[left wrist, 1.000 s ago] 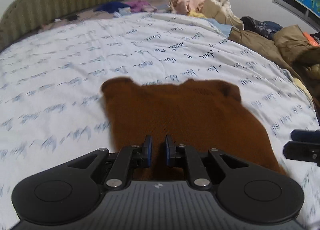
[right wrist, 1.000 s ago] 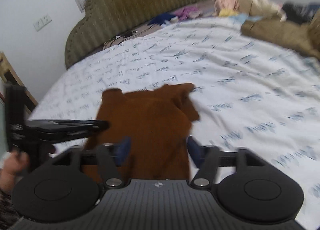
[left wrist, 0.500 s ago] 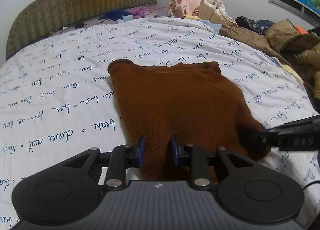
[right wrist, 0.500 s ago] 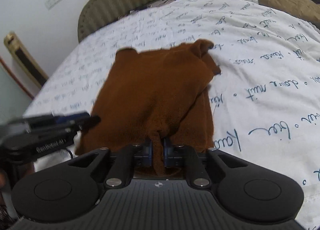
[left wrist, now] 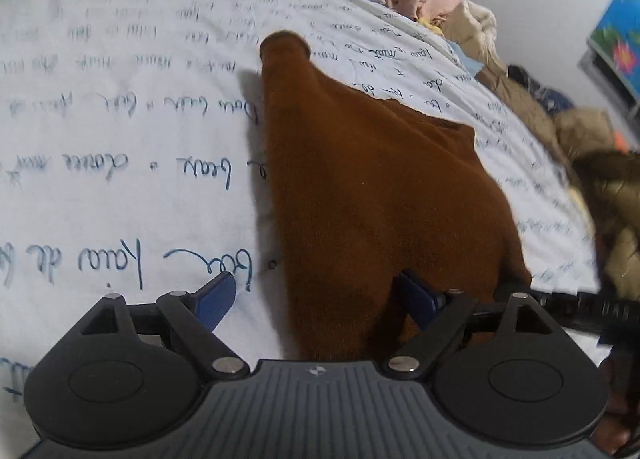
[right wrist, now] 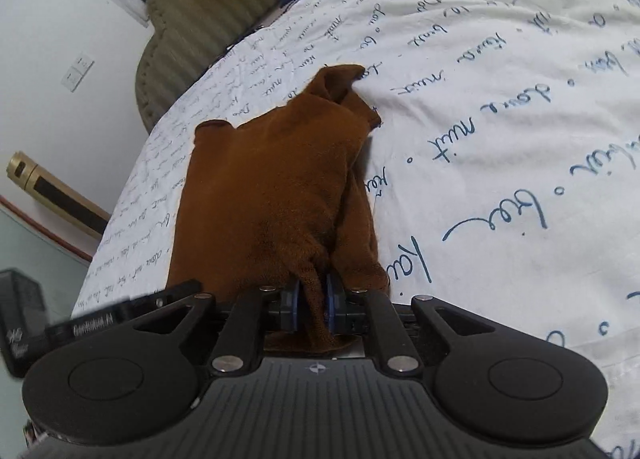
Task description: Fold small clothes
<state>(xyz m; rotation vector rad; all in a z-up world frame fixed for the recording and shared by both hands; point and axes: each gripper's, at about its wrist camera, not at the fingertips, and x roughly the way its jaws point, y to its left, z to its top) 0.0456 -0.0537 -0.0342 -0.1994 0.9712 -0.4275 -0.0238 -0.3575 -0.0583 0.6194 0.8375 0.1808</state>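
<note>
Brown garment point(right wrist: 272, 195) lies mid-frame on the printed bedsheet point(right wrist: 500, 107), near hem bunched. Your right gripper point(right wrist: 311, 305) is clenched on that hem; your left gripper point(left wrist: 316, 295) is spread wide, holding nothing. Step: mid-fold. Next, probably grip the left hem, then carry both toward the far edge.

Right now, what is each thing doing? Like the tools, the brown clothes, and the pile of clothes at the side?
Left tool: open, fingers spread wide, holding nothing.
Right tool: shut, pinching the near edge of the brown garment.
Brown garment: lying on the bed sheet, partly folded, one far corner curled up.
Pile of clothes: heaped and unfolded at the far edge of the bed.
</note>
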